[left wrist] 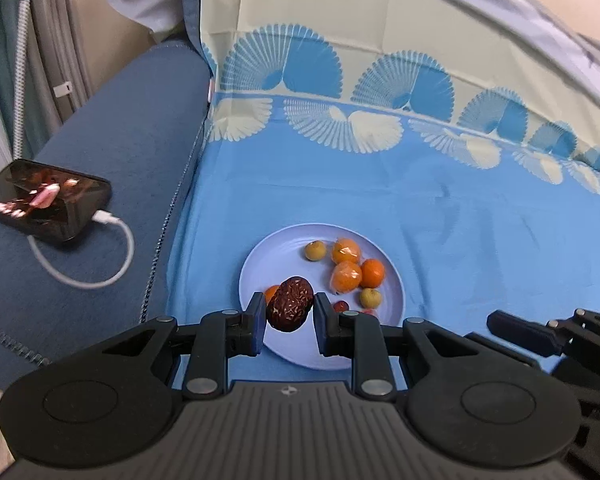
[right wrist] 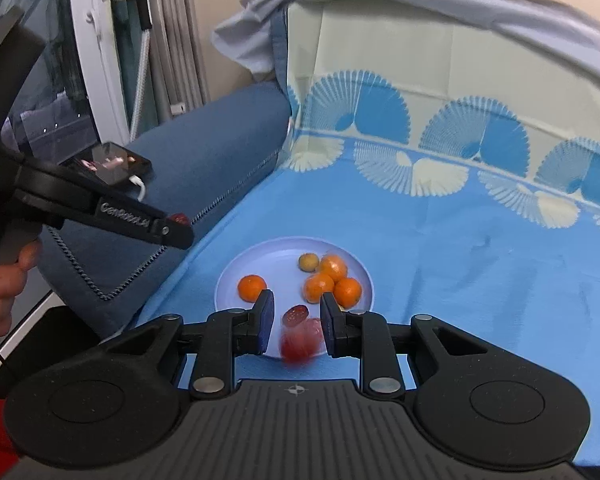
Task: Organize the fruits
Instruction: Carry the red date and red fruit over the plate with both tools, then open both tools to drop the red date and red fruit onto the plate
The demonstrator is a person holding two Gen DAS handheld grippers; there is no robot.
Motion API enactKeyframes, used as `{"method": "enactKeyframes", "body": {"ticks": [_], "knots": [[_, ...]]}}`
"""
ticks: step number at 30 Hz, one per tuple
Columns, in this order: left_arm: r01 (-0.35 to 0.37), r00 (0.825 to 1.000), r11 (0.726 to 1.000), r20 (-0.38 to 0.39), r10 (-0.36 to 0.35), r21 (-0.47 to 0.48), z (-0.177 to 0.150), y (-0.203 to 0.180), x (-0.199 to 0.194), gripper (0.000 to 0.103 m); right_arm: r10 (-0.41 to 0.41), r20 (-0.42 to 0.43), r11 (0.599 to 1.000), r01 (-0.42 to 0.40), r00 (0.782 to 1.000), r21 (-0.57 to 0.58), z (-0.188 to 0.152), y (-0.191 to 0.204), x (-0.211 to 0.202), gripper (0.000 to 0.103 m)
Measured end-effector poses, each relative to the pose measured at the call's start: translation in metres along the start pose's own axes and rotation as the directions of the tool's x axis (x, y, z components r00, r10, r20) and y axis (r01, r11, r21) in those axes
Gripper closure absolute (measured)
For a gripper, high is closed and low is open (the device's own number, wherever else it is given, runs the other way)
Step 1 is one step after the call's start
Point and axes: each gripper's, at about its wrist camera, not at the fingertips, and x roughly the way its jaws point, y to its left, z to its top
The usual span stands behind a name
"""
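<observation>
A wrinkled dark red date is pinched between the pads of my left gripper, which is shut on it just above the near left part of the pale lilac plate. On the plate lie tangerines, some in clear wrap, two small yellow longans and a small red fruit. My right gripper hovers at the plate's near rim, fingers close together. A blurred red fruit shows between them; whether the pads touch it is unclear. From the left wrist view, the right gripper stands right of the plate.
The plate rests on a blue cloth with a fan pattern. Left of it runs a dark blue cushion with a phone on a white cable. A hand holds the left gripper at the left.
</observation>
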Motion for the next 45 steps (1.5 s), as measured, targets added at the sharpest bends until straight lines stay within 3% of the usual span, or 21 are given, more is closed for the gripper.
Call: {"method": "enactKeyframes", "body": {"ticks": [4, 7, 8, 10, 13, 14, 15, 18, 19, 21, 23, 25, 29, 36, 39, 45], "knots": [[0.008, 1.0, 1.0, -0.02, -0.008, 0.012, 0.012, 0.0, 0.047, 0.076, 0.005, -0.021, 0.999, -0.006, 1.0, -0.046, 0.006, -0.005, 0.047, 0.077], [-0.003, 0.998, 1.0, -0.07, 0.002, -0.007, 0.021, 0.006, 0.081, 0.076, -0.064, -0.043, 0.997, 0.062, 0.997, -0.049, 0.0, -0.029, 0.067, 0.074], [0.001, 0.997, 1.0, -0.075, -0.003, -0.021, 0.023, 0.011, 0.086, 0.076, -0.032, -0.079, 0.999, 0.029, 0.996, -0.036, -0.011, -0.037, 0.068, 0.073], [0.002, 0.997, 1.0, -0.077, -0.003, -0.015, 0.023, 0.016, 0.092, 0.076, 0.021, -0.226, 1.0, -0.024, 0.974, -0.01, -0.038, -0.048, 0.075, 0.071], [-0.006, 0.994, 1.0, -0.113, 0.004, -0.017, 0.019, 0.018, 0.102, 0.076, 0.146, -0.336, 0.988, -0.121, 0.93, 0.095, -0.078, -0.051, 0.077, 0.058], [0.0, 0.992, 0.999, -0.129, -0.004, -0.033, 0.017, 0.02, 0.105, 0.076, 0.167, -0.377, 0.986, -0.155, 0.911, 0.063, -0.085, -0.042, 0.084, 0.058], [0.0, 0.989, 0.999, -0.144, -0.007, -0.045, 0.015, 0.021, 0.109, 0.076, 0.158, -0.39, 0.986, -0.164, 0.907, 0.018, -0.087, -0.035, 0.092, 0.058], [-0.017, 0.985, 0.998, -0.171, 0.005, -0.065, 0.011, 0.022, 0.113, 0.076, 0.14, -0.365, 0.988, -0.153, 0.92, -0.007, -0.082, -0.031, 0.106, 0.065], [-0.012, 0.986, 0.997, -0.167, 0.001, -0.07, 0.01, 0.023, 0.11, 0.076, 0.129, -0.322, 0.99, -0.14, 0.938, -0.011, -0.076, -0.035, 0.102, 0.064], [-0.006, 0.988, 0.998, -0.153, -0.003, -0.059, 0.009, 0.023, 0.105, 0.076, 0.07, -0.219, 0.995, -0.084, 0.973, -0.057, -0.062, -0.043, 0.091, 0.051], [-0.012, 0.99, 0.999, -0.142, 0.007, -0.036, 0.009, 0.022, 0.101, 0.076, -0.05, -0.112, 0.994, 0.038, 0.992, -0.106, -0.052, -0.058, 0.082, 0.021], [-0.016, 0.991, 0.999, -0.136, 0.01, -0.04, 0.011, 0.022, 0.1, 0.076, -0.151, -0.045, 0.982, 0.145, 0.988, -0.122, -0.047, -0.074, 0.083, 0.011], [-0.015, 0.991, 0.998, -0.133, 0.006, -0.069, 0.012, 0.021, 0.097, 0.076, -0.26, 0.02, 0.962, 0.261, 0.965, -0.081, -0.039, -0.102, 0.096, 0.002], [-0.018, 0.991, 0.998, -0.135, 0.01, -0.061, 0.014, 0.015, 0.095, 0.076, -0.382, 0.103, 0.924, 0.381, 0.918, 0.032, -0.039, -0.133, 0.155, 0.001], [-0.019, 0.99, 0.999, -0.138, 0.011, -0.051, 0.02, 0.011, 0.103, 0.076, -0.428, 0.093, 0.904, 0.425, 0.899, 0.05, -0.037, -0.151, 0.185, 0.001], [-0.027, 0.978, 1.0, -0.209, 0.025, -0.009, 0.049, 0.0, 0.128, 0.076, -0.408, -0.002, 0.907, 0.405, 0.913, 0.111, -0.027, -0.175, 0.19, 0.001]]}}
